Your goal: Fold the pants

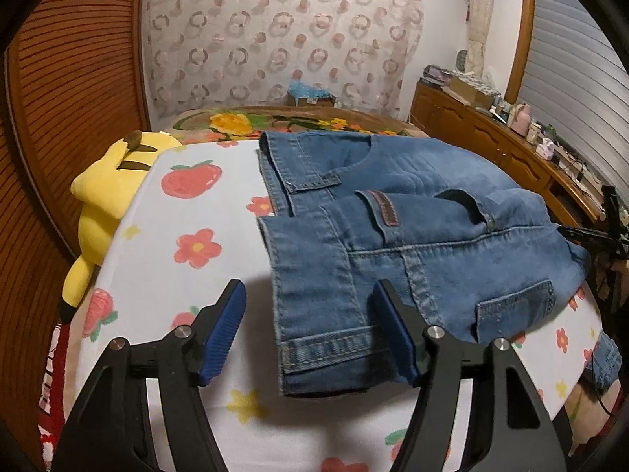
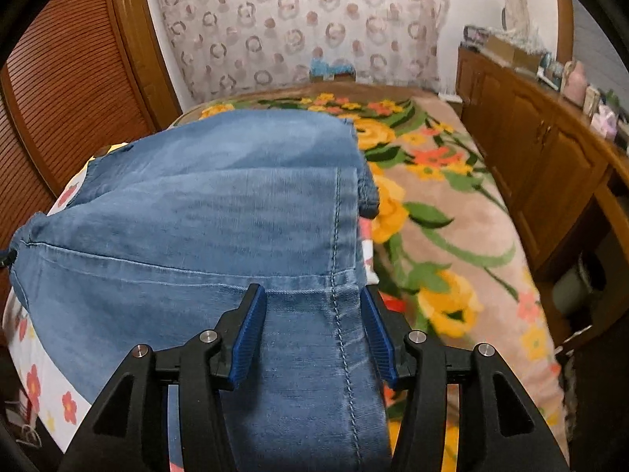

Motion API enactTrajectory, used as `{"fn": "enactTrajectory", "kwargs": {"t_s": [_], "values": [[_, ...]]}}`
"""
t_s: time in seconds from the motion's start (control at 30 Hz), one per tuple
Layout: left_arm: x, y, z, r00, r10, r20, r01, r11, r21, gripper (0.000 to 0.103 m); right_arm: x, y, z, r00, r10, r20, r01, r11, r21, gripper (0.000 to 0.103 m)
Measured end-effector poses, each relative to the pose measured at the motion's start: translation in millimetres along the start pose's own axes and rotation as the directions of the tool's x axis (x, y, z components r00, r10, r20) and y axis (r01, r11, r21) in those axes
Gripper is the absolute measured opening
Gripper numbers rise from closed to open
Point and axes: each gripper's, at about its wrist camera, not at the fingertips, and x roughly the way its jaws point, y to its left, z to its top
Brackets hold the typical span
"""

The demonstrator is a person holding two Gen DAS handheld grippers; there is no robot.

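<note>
Pants (image 1: 397, 236) of blue denim are lying partly folded on the white flowered sheet (image 1: 188, 212) of the bed. Left gripper (image 1: 308, 328) is hovering with fingers spread wide over the hem nearest it, gripping nothing. Right gripper (image 2: 312, 328) is straddling a pant leg (image 2: 306, 373) with fingers open on both sides. A yellow plush toy (image 1: 102, 192) is lying beside the sheet, far from the pants.

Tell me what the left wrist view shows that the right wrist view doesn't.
Left wrist only: the jeans' waistband, leather patch, back pocket, a yellow plush at the bed's left edge, and the left gripper open over the hem.

Right wrist only: a denim leg passing between the right gripper's open jaws, and the floral blanket right of the jeans.

Both: the jeans, the fruit-print sheet, the curtain, the wooden cabinet.
</note>
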Motion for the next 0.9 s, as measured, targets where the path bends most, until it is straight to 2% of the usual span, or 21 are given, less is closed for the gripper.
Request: {"fn": "enactTrajectory", "kwargs": {"t_s": [0.27,0.43,0.47,0.53,0.63,0.83,0.9], "values": [[5,-8,0,1.000,-0.009,-0.015,0.010,1.000,0.025,0.065,12,-15,3,1.000,0.007,-0.027,-0.006,1.000,0.023,0.052],[7,-9,0,1.000,-0.012,-0.018,0.012,1.000,0.029,0.064,13,-11,1,0.999,0.028,-0.033,-0.027,0.999,0.029,0.052],[7,-9,0,1.000,-0.013,-0.018,0.014,1.000,0.027,0.063,13,-10,0,0.999,0.030,-0.032,-0.029,0.999,0.024,0.050],[7,-9,-1,1.000,-0.019,-0.022,0.019,1.000,0.023,0.061,11,-8,-1,1.000,0.009,-0.017,-0.009,1.000,0.009,0.034],[8,-9,-1,1.000,-0.019,-0.025,0.019,1.000,0.022,0.061,2,-4,-4,1.000,0.020,0.017,-0.020,1.000,-0.016,0.020],[8,-7,0,0.999,-0.025,-0.020,0.026,1.000,0.015,0.061,-31,1,-13,0.991,0.011,0.133,-0.005,0.999,-0.044,0.019],[1,-6,2,1.000,-0.017,0.020,0.017,1.000,0.005,0.056,-41,1,-15,0.985,0.006,0.175,-0.001,1.000,-0.030,0.019]]}}
